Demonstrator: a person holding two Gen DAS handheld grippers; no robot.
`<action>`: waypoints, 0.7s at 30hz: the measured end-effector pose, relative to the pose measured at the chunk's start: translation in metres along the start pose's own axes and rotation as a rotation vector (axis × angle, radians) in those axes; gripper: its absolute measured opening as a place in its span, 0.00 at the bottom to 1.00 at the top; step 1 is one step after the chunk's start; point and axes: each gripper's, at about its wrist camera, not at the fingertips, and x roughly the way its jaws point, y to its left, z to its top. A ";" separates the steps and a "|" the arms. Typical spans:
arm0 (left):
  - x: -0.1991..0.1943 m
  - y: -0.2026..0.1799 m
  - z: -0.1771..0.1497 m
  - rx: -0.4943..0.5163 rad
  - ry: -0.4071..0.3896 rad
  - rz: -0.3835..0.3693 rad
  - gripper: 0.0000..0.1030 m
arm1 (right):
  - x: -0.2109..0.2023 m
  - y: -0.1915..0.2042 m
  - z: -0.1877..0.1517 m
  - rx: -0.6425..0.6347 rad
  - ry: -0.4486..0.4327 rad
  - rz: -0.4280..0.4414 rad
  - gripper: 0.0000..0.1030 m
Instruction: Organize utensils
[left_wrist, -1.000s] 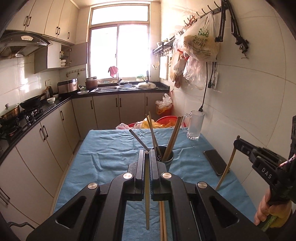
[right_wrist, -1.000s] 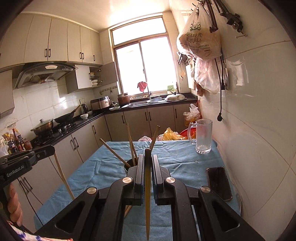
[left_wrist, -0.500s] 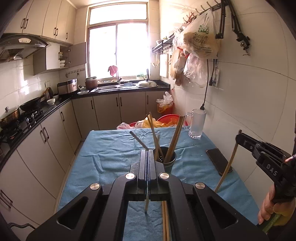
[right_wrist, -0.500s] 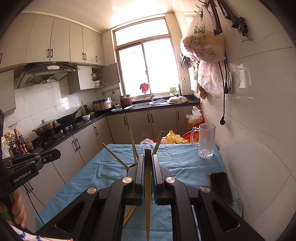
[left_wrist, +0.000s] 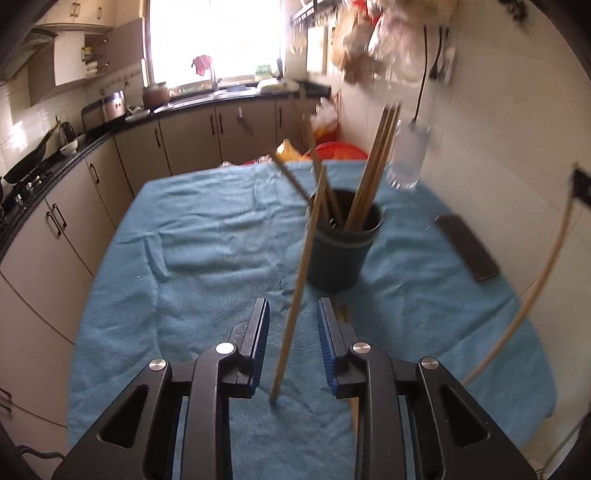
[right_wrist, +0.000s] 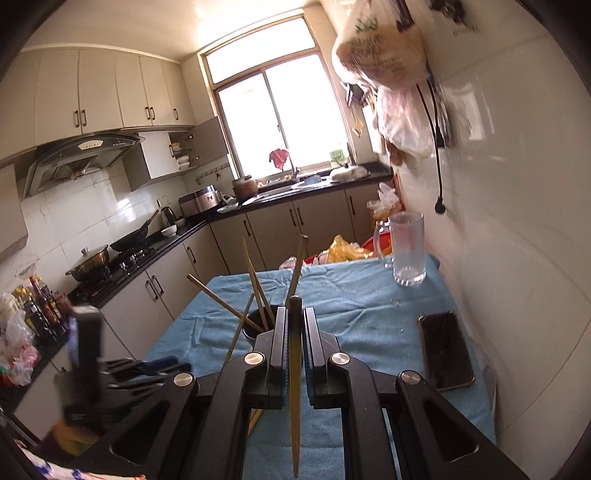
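Observation:
In the left wrist view my left gripper (left_wrist: 294, 306) hangs low over the blue cloth, just short of the dark utensil cup (left_wrist: 343, 251). Its jaws are opening. A wooden chopstick (left_wrist: 297, 291) stands loose between them, clear of both pads, with its top leaning toward the cup's rim. Several chopsticks stand in the cup. Another chopstick (left_wrist: 349, 369) lies on the cloth under the right finger. My right gripper (right_wrist: 295, 314) is shut on a chopstick (right_wrist: 294, 387), behind the cup (right_wrist: 258, 326). The left gripper (right_wrist: 173, 369) shows blurred at the lower left there.
A dark phone (right_wrist: 445, 350) lies on the blue tablecloth (left_wrist: 207, 236) near the right wall. A glass mug (right_wrist: 406, 251) stands at the table's far right corner. Kitchen cabinets and a stove run along the left, and bags hang on the right wall.
My left gripper has dropped toward the table and the cup, and its jaws have parted, letting go of the chopstick, which now leans loose. The right gripper stays shut on its chopstick.

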 end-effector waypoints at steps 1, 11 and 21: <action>0.009 0.001 0.002 0.005 0.008 -0.006 0.25 | 0.002 -0.001 -0.001 0.008 0.006 0.003 0.07; 0.064 -0.023 0.040 0.151 0.009 -0.010 0.38 | 0.023 -0.006 0.000 0.030 0.038 0.001 0.07; 0.071 -0.020 0.046 0.103 0.022 -0.032 0.07 | 0.035 0.000 0.003 0.022 0.047 0.015 0.07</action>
